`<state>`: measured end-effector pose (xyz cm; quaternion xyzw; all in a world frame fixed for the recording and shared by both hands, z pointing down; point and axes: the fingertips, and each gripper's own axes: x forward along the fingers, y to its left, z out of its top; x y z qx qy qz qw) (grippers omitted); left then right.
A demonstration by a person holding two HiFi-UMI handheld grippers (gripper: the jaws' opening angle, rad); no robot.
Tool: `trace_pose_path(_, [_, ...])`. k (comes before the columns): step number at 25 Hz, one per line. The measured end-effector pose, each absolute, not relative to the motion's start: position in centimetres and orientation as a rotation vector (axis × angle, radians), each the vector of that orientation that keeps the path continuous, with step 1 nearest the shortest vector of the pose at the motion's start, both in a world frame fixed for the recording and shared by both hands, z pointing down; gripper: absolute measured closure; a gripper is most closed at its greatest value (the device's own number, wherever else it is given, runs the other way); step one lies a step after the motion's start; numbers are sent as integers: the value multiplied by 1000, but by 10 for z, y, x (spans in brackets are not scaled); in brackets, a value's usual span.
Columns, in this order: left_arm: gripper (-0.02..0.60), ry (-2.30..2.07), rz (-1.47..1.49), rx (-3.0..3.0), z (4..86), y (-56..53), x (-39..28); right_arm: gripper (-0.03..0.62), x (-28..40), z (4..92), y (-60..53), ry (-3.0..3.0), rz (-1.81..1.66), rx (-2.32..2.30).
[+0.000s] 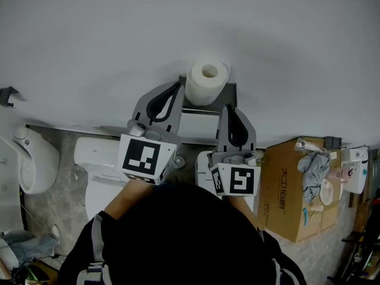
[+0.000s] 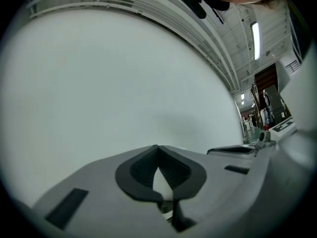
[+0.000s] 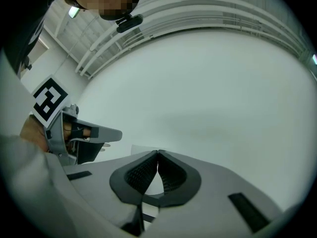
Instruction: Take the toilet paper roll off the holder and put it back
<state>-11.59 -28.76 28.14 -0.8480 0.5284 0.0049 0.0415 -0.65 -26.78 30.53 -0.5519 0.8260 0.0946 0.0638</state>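
In the head view a white toilet paper roll [image 1: 206, 80] sits on a dark holder [image 1: 202, 103] against the pale wall, its core hole facing the camera. My left gripper [image 1: 177, 86] points up at the roll's left side, tips close beside it, jaws shut with nothing between them. My right gripper [image 1: 228, 107] is just below and right of the roll, also shut and empty. In the left gripper view the left gripper [image 2: 158, 147] faces bare wall, its jaws meeting. The right gripper [image 3: 158, 151] in its own view is likewise closed, and the roll is not in either gripper view.
A white toilet [image 1: 101, 165] stands below left and a urinal [image 1: 29, 159] is at the far left. A cardboard box [image 1: 290, 189] with cloths on top is at the right. The wall [image 1: 178, 28] fills the upper half.
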Motion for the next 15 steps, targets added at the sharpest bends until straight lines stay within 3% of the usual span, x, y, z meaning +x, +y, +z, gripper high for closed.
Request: trace_pose_path(15, [575,1666,-33,-2577,334,-268,-121,571,-7,331,-257,2524,236,-1712])
